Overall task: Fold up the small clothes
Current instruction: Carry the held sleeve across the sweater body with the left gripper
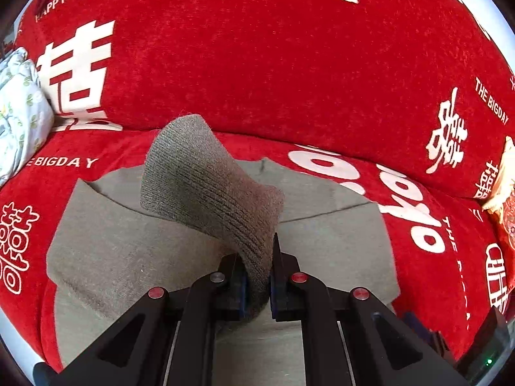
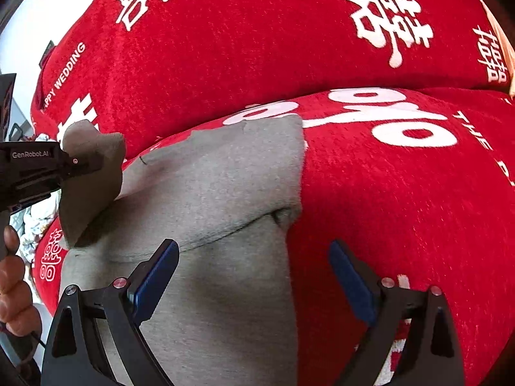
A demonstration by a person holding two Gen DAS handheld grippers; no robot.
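Your left hand-held gripper (image 1: 257, 284) is clamped tight on the ribbed cuff (image 1: 206, 189) of the grey garment (image 1: 128, 257), lifting it clear of the body, which lies flat on the red sofa cover (image 1: 289, 80). Carry that cuff across and lay it square to the folded right edge, keeping the knit taut so it doesn't bunch. Your right hand-held gripper (image 2: 254, 276) hovers wide open and empty over the garment's right edge. Room is free to the right; a floral bundle (image 1: 19, 112) sits at the left.
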